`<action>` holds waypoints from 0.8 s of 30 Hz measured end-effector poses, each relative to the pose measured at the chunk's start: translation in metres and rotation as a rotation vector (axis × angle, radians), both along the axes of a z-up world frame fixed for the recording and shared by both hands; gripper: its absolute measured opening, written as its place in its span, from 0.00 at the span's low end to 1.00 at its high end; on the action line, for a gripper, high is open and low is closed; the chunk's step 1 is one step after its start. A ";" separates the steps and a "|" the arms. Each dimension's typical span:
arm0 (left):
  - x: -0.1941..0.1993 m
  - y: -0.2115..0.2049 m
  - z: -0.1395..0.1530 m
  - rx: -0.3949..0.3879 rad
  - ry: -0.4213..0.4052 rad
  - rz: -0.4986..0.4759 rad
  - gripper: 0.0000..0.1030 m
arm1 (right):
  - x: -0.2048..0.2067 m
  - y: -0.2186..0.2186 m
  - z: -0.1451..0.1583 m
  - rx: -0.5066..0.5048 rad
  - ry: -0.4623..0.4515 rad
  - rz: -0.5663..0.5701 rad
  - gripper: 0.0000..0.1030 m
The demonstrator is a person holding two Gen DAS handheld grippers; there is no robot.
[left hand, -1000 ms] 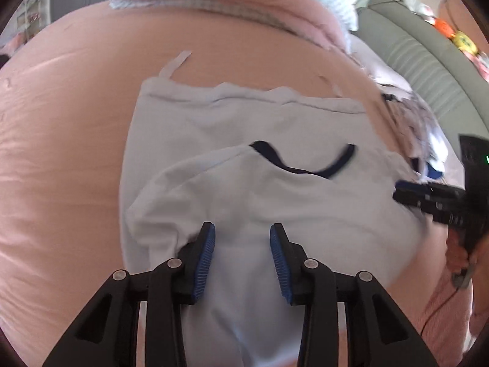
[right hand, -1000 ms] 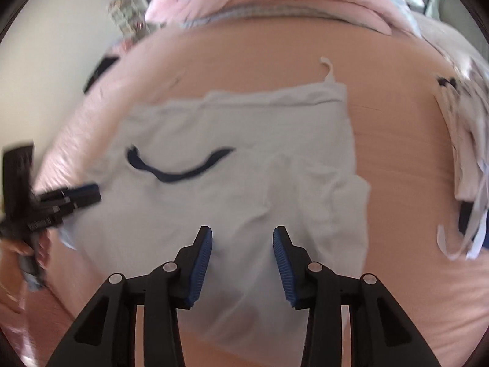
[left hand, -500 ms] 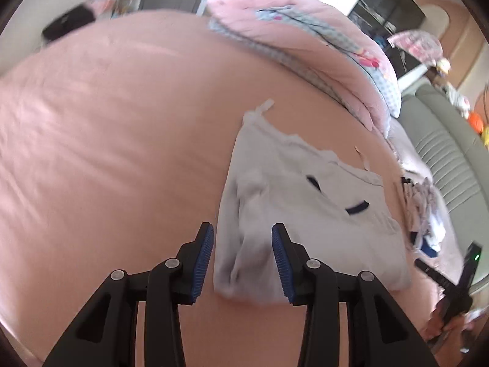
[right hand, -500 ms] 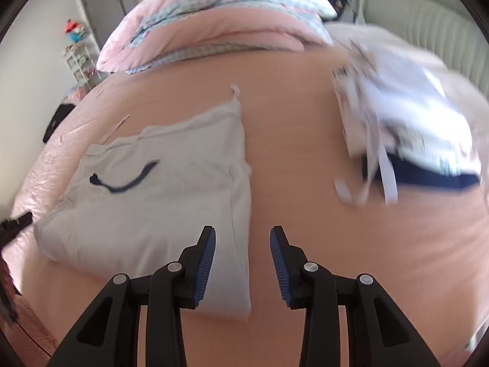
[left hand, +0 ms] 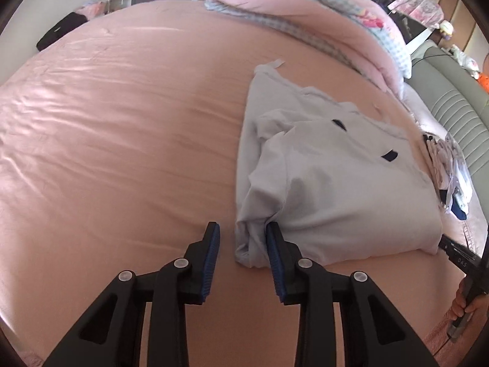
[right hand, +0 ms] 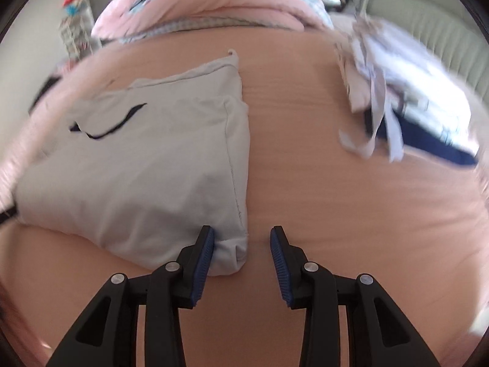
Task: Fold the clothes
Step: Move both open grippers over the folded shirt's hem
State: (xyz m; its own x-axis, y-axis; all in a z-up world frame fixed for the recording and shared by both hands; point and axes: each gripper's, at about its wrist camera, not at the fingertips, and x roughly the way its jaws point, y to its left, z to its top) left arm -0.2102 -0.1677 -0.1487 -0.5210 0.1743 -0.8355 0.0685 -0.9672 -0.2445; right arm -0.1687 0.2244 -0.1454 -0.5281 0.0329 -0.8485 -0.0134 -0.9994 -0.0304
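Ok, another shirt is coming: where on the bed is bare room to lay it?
Widest bare sheet: left of the folded shirt. A narrower strip lies between it and the clothes pile. The head end is crowded by the duvet.

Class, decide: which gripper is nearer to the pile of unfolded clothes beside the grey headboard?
Right. The right gripper sits at the folded white shirt's corner facing the pile; the left gripper is at the shirt's opposite corner, farther away.
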 end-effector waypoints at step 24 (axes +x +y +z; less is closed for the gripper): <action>-0.035 -0.031 0.001 -0.012 0.036 0.065 0.23 | -0.004 -0.004 0.007 -0.131 -0.070 0.137 0.38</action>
